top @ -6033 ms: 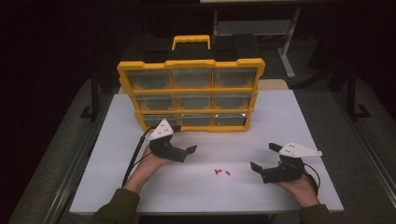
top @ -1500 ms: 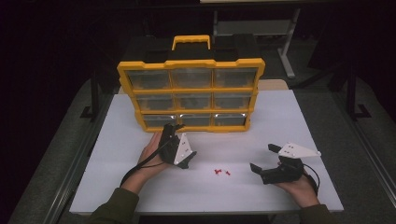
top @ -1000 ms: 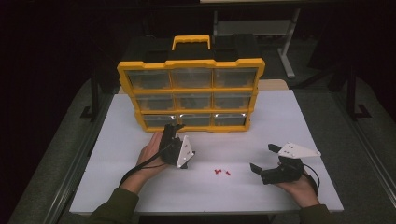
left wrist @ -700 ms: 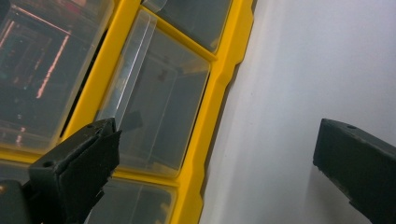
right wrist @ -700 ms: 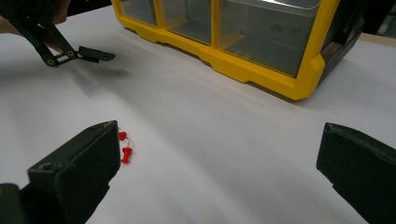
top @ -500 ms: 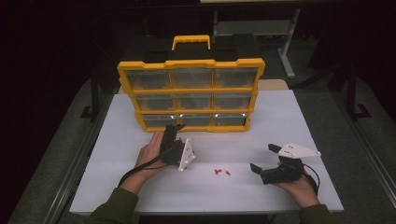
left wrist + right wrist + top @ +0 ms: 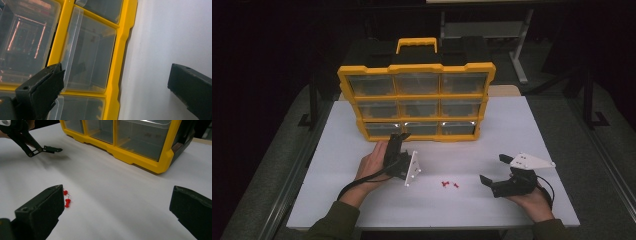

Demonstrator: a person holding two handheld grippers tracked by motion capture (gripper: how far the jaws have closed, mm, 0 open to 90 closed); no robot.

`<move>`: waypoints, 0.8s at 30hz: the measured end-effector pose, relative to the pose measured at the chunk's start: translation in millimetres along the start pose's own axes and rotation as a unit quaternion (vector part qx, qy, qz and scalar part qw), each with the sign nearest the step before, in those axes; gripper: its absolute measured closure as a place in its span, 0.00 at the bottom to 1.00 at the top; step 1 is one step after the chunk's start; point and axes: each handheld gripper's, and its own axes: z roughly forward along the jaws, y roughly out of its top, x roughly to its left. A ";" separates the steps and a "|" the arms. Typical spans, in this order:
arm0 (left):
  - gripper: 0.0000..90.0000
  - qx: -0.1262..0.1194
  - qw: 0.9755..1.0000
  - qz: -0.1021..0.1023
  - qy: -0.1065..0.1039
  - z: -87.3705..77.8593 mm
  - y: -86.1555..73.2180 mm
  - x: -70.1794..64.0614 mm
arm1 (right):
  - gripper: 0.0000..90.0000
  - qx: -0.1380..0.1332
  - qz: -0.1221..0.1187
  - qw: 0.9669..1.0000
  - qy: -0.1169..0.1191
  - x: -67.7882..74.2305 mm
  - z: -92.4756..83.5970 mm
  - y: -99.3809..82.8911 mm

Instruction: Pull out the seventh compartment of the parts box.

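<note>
A yellow organizer (image 7: 417,95) with clear drawers stands upright at the back of the white table (image 7: 512,125). My left gripper (image 7: 398,139) lies turned on its side, its tips just in front of the bottom drawer row. In the left gripper view that gripper (image 7: 115,75) is open wide, one jaw by the clear pull lip (image 7: 72,47) of a bottom drawer (image 7: 92,60), the other over bare table. Two small red push pins (image 7: 449,184) lie between the hands. My right gripper (image 7: 492,168) rests open on the table, empty, with the pins (image 7: 66,198) by its left jaw.
The organizer's black and yellow carry handle (image 7: 417,45) sticks up at the back. The left gripper's cable (image 7: 357,182) trails toward the person's sleeve. Bare white table lies to the left and right of the organizer, and dark floor surrounds the table.
The left gripper has rolled onto its side and moved forward from mid-table to the organizer's bottom drawers. The right gripper and the pins have stayed put.
</note>
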 end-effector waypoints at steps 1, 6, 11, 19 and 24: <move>0.00 0.001 1.000 0.003 0.002 -0.1 0.1 -0.1 | 0.00 0.000 0.000 1.000 0.000 0.0 0.0 0.0; 0.00 0.008 1.000 0.022 0.009 0.2 -0.1 -1.4 | 0.00 0.000 0.000 1.000 0.000 -0.1 -0.1 0.0; 0.00 0.012 0.999 0.039 0.016 0.4 0.5 -3.0 | 0.00 0.001 0.000 1.000 0.000 0.2 0.1 -0.1; 0.00 0.020 0.997 0.069 0.025 1.3 1.0 -5.8 | 0.00 0.000 0.000 1.000 0.000 -0.1 0.0 -0.1; 0.00 0.024 0.996 0.084 0.032 2.2 0.9 -7.0 | 0.00 0.000 0.000 1.000 0.001 -0.2 -0.1 -0.1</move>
